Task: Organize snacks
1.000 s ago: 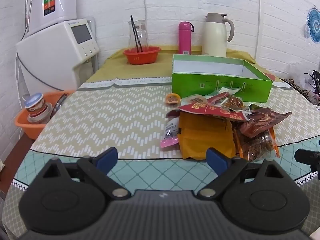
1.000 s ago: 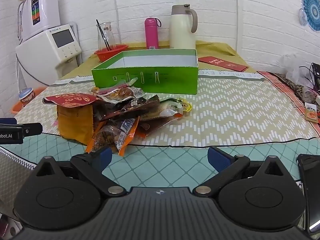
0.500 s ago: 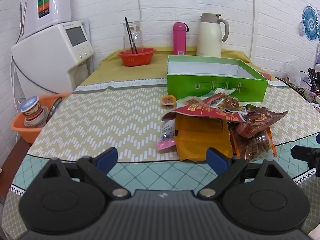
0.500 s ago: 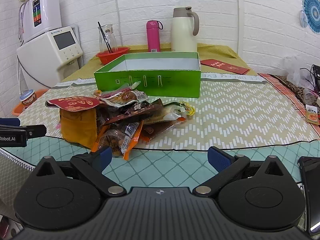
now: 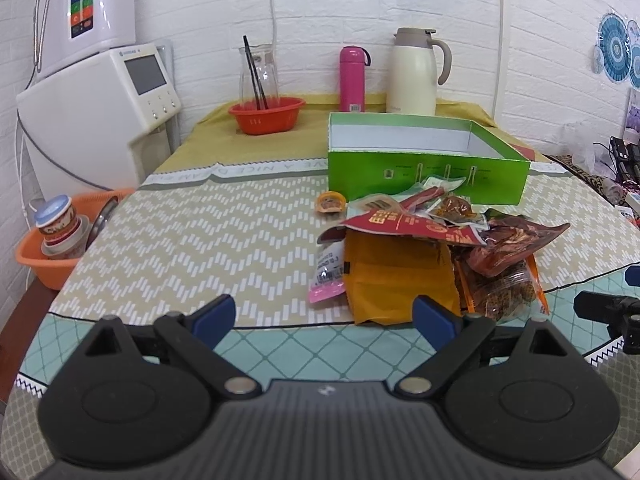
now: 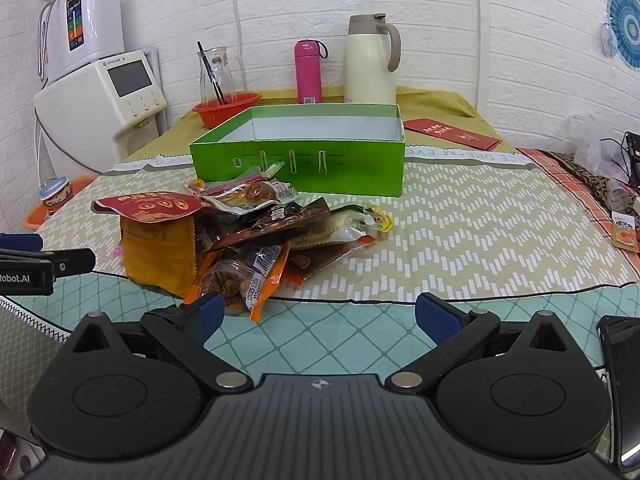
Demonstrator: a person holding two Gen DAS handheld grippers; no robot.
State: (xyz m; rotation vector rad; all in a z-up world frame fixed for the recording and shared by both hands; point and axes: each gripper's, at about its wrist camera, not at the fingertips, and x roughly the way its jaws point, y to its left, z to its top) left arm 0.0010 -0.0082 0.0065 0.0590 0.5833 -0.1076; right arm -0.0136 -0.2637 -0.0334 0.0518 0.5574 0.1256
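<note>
We hold our left gripper [image 5: 324,316] and right gripper [image 6: 318,314] wide apart, empty, above the near table edge. Beyond lies the heap of crinkled foil snack packets [image 6: 240,236], just before the open green cardboard box [image 6: 304,160], whose long axis runs crosswise.

I read "Robot.AI" on the black left gripper [image 6: 24,272], "2025" on the orange clear-fronted snack packet's white sticker [image 6: 258,286], and upside-down "DREAM" on the tablecloth's grey border strip [image 6: 480,155].

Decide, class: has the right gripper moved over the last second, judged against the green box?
Yes. The right gripper has edged forward toward the snack pile; the green box looms larger and lower in its view.
</note>
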